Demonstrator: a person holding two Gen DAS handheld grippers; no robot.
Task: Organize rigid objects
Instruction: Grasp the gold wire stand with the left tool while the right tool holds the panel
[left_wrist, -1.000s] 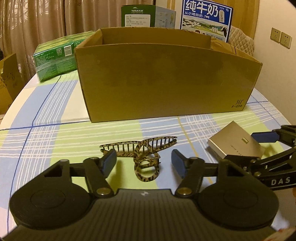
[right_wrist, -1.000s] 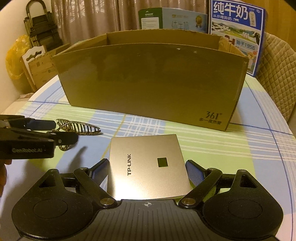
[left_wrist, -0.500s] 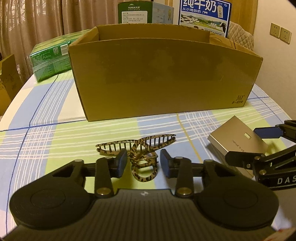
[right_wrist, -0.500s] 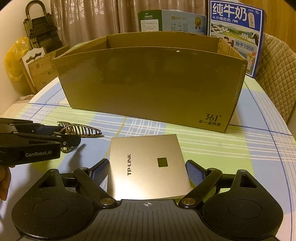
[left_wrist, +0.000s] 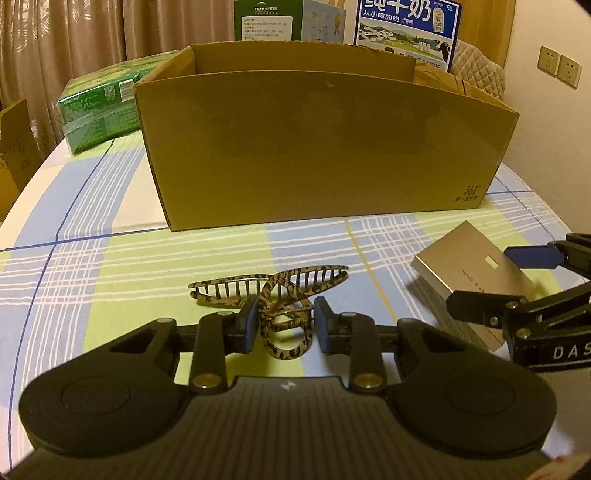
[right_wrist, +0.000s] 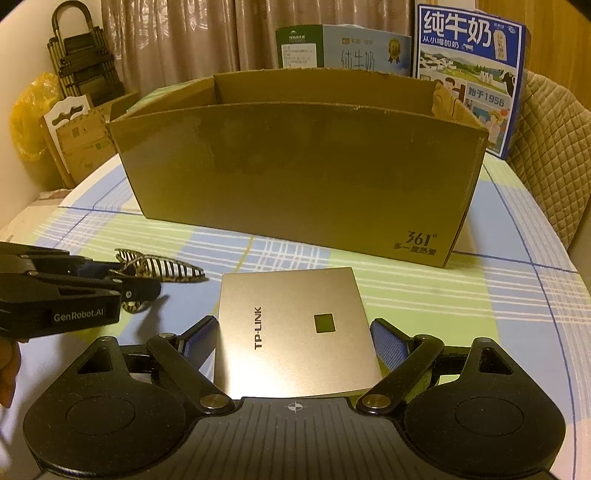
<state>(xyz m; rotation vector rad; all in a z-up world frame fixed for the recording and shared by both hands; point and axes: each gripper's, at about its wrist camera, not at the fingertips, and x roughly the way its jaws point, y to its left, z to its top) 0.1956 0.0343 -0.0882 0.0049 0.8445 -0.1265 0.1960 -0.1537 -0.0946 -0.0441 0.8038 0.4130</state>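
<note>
Now, here is how your scene stands.
Left gripper: your left gripper (left_wrist: 284, 326) has just been closing and its blue pads now pinch the handle loops of the hair claw (left_wrist: 275, 295), which lies on the tabletop (left_wrist: 92, 266).
Hair claw: leopard-patterned, teeth spread toward 12 o'clock, near the front wall of the cardboard box (left_wrist: 325, 147).
Right gripper: your right gripper (right_wrist: 293, 341) stands wide, one finger at each side of the TP-LINK device (right_wrist: 295, 328); whether the pads touch its edges I cannot tell.
TP-LINK device: flat, metallic, lying on the tabletop at 6 o'clock from the box and at 3 o'clock from the hair claw.
Cardboard box: open-topped, at 12 o'clock from both grippers.
Behind the box: a blue milk carton (right_wrist: 471, 70) stands at its far side.
</note>
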